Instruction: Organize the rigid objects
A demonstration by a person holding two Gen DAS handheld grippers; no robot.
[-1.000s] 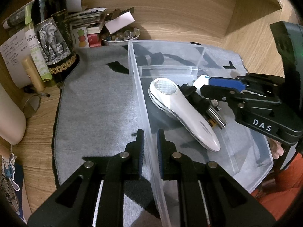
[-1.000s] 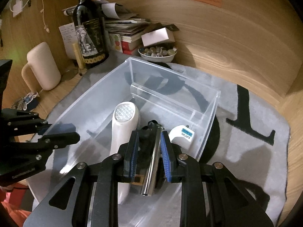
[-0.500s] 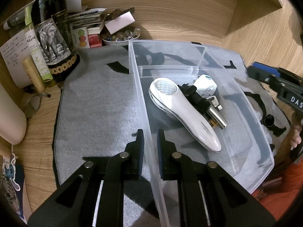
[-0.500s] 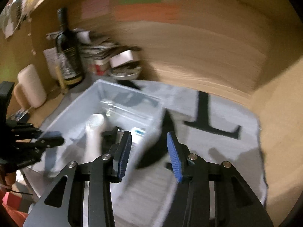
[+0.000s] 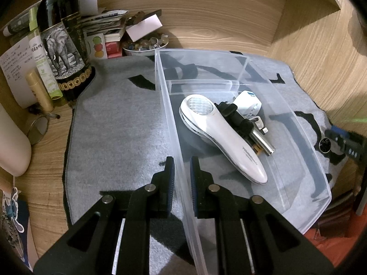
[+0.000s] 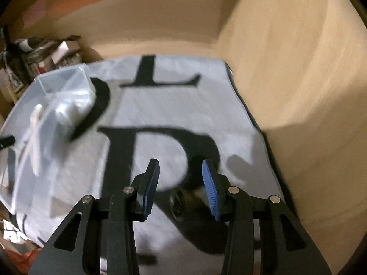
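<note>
The right hand-held gripper has let go of the metal tube and swung away from the clear bin. The tube now lies inside with the white handheld device and a white plug, so that piece looks sorted. Its jaws stand spread and empty above the grey mat, over a small round dark object, probably the next pick. The left hand-held gripper is pressed together on the bin's near wall, steadying it.
</note>
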